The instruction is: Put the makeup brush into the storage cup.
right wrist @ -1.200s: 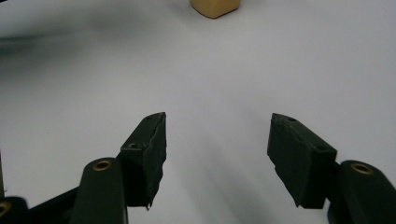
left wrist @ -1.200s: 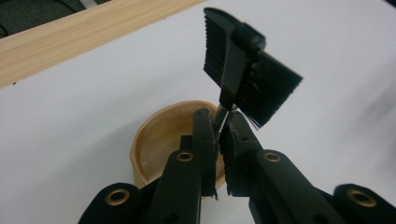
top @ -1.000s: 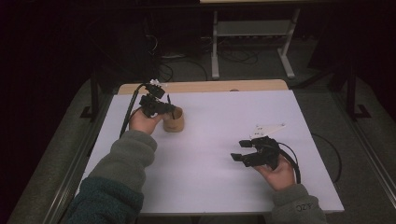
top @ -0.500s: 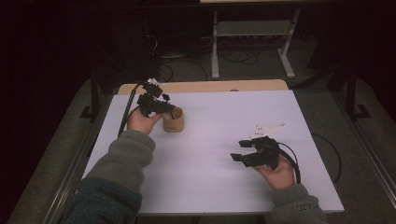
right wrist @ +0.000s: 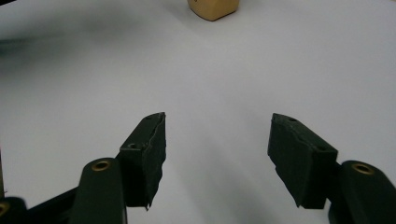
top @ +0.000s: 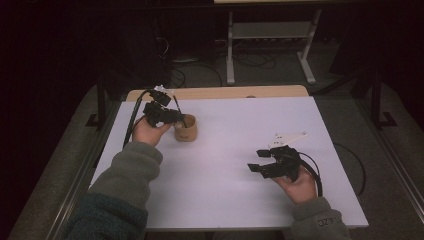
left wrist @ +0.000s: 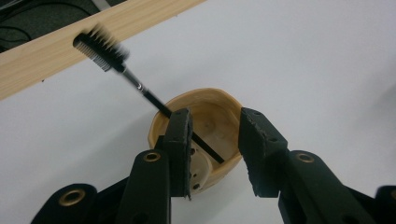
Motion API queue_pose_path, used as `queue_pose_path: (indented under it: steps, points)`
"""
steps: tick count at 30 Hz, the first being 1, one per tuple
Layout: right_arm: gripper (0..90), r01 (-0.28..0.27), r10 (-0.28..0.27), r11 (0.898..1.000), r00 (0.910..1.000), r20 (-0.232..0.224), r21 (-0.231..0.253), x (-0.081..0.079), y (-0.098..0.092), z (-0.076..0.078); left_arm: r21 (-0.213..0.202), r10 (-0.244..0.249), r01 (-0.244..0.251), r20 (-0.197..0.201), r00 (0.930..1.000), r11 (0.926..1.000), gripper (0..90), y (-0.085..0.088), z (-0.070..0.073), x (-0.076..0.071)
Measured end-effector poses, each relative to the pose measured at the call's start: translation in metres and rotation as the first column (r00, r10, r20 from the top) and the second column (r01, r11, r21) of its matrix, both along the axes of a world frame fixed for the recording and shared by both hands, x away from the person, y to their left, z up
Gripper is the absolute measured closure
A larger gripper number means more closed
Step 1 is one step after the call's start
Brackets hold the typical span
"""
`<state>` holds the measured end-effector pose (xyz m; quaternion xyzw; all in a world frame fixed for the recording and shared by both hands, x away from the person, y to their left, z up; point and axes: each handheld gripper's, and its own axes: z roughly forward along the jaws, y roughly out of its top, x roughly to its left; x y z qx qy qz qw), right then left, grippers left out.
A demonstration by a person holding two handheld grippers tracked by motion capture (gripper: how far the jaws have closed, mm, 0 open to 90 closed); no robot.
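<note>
Presently, from my remote station, I find the left tongs (left wrist: 215, 154) poised directly above the small tan cup (left wrist: 205, 135), with one jaw over the near rim and the other over the cup's mouth. Their jaws have just been opening and now stand apart, pressing on nothing. A slim black brush (left wrist: 140, 86) sits in the cup: its handle end rests on the cup's floor, the shaft leans against the far rim beside the left jaw, and the bristled head juts out toward the wooden strip (left wrist: 56, 56) along the worktop's edge. I cannot tell whether the jaw touches the shaft.

In the high view, the cup (top: 185, 129) stands on the white worktop (top: 225, 195) toward its far left part, with the left tongs (top: 167, 116) just beside it.

The right tongs (top: 265, 161) are held over the near right part of the worktop, well apart from the cup. In the right gripper view, the right tongs (right wrist: 217, 140) stand wide apart with bare white surface between them.
</note>
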<state>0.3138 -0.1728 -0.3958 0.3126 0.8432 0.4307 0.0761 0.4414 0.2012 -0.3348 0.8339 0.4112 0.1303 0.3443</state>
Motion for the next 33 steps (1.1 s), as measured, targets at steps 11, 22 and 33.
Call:
queue_pose_path:
  steps: [11, 22, 33]
  points:
    - [35.8, 0.011, -0.011, 1.0, 0.9999, 0.009, -0.002, 0.0, -0.003, 0.001, -0.038, -0.028, 0.029, 0.021, 0.9994, 0.9988, 62.2, 0.01, 0.006, -0.016]
    - [35.4, 0.033, -0.033, 0.999, 0.9994, 0.012, 0.001, 0.0, -0.008, 0.002, -0.047, -0.071, 0.073, 0.047, 0.9964, 0.9962, 58.8, 0.01, 0.009, -0.034]
    - [35.3, 0.043, -0.043, 0.999, 0.999, 0.011, 0.0, 0.001, -0.011, 0.003, -0.062, -0.083, 0.085, 0.048, 0.9954, 0.9944, 56.7, 0.015, 0.004, -0.048]
